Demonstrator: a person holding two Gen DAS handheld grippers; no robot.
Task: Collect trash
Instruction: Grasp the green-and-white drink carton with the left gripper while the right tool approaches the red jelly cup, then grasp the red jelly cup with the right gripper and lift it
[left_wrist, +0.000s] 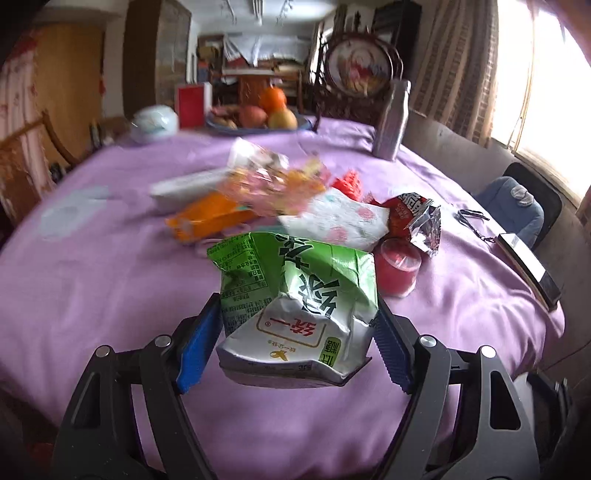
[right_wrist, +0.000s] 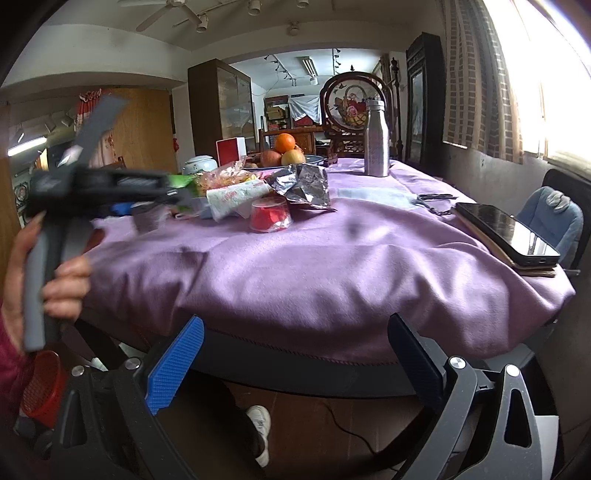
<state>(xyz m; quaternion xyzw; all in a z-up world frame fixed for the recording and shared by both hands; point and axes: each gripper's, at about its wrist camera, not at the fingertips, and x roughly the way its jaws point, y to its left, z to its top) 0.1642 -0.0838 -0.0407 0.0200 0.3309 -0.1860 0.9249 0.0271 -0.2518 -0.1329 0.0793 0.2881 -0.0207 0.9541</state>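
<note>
Across our lilac tablecloth, our left gripper pinches the crumpled green-and-white drink carton above the near edge; rightward, our right gripper hangs spread and empty, farther from the litter pile.

Daylight pours in from the curtained window at the right, blown out to white in both views. It falls softly across the lilac cloth-covered surface, leaving shallow shadows in its folds. The far room is dimmer. Motion blur smears the pile of crinkled wrappers in the left wrist view and the hand-held black gripper in the right wrist view. Fisheye curvature bends the edges, with dark vignetted corners.
</note>
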